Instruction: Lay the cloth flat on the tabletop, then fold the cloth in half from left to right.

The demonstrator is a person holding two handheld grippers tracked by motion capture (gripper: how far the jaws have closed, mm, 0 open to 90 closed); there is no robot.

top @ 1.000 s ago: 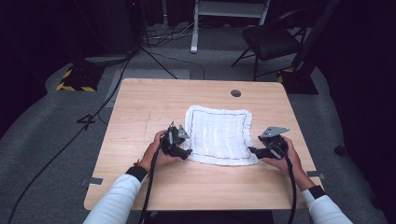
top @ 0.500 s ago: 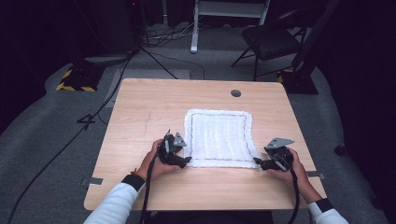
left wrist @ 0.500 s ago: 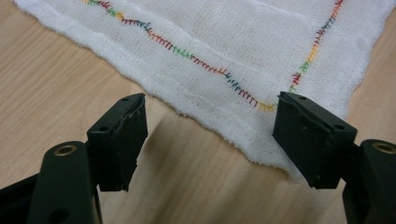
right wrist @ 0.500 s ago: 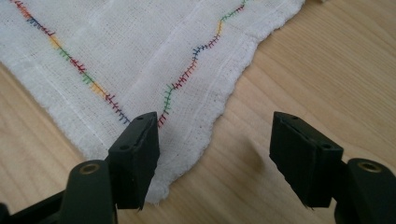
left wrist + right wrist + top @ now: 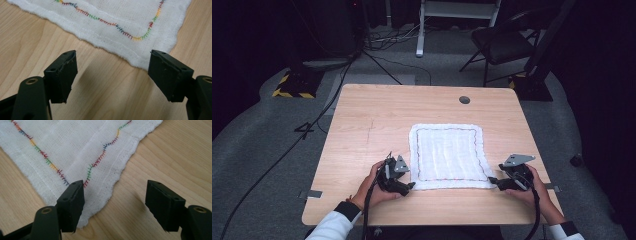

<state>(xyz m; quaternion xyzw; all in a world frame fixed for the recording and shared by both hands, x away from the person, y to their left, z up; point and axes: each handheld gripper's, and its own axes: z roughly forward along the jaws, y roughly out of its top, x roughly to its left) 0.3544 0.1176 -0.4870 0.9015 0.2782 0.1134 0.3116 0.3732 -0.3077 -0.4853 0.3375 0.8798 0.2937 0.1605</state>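
Observation:
A white cloth (image 5: 448,155) with a multicoloured stitched border lies flat and spread on the wooden table (image 5: 377,120). My left gripper (image 5: 408,185) rests at the cloth's near left corner, open, its jaws wide apart just short of the cloth corner (image 5: 160,45) over bare wood. My right gripper (image 5: 492,181) sits at the near right corner, open too; the cloth corner (image 5: 100,182) lies ahead of the jaws and beside the left one, with nothing clamped. A hand holds each gripper from the near edge.
A round grommet hole (image 5: 464,99) marks the table's far right. Behind the table stand a black chair (image 5: 502,45), a white stand (image 5: 422,30), floor cables (image 5: 312,125) and a yellow-black striped base (image 5: 292,86).
The cloth was pulled toward the near edge and laid out flat. Both grippers moved nearer with its corners, then let go and stand open just off them.

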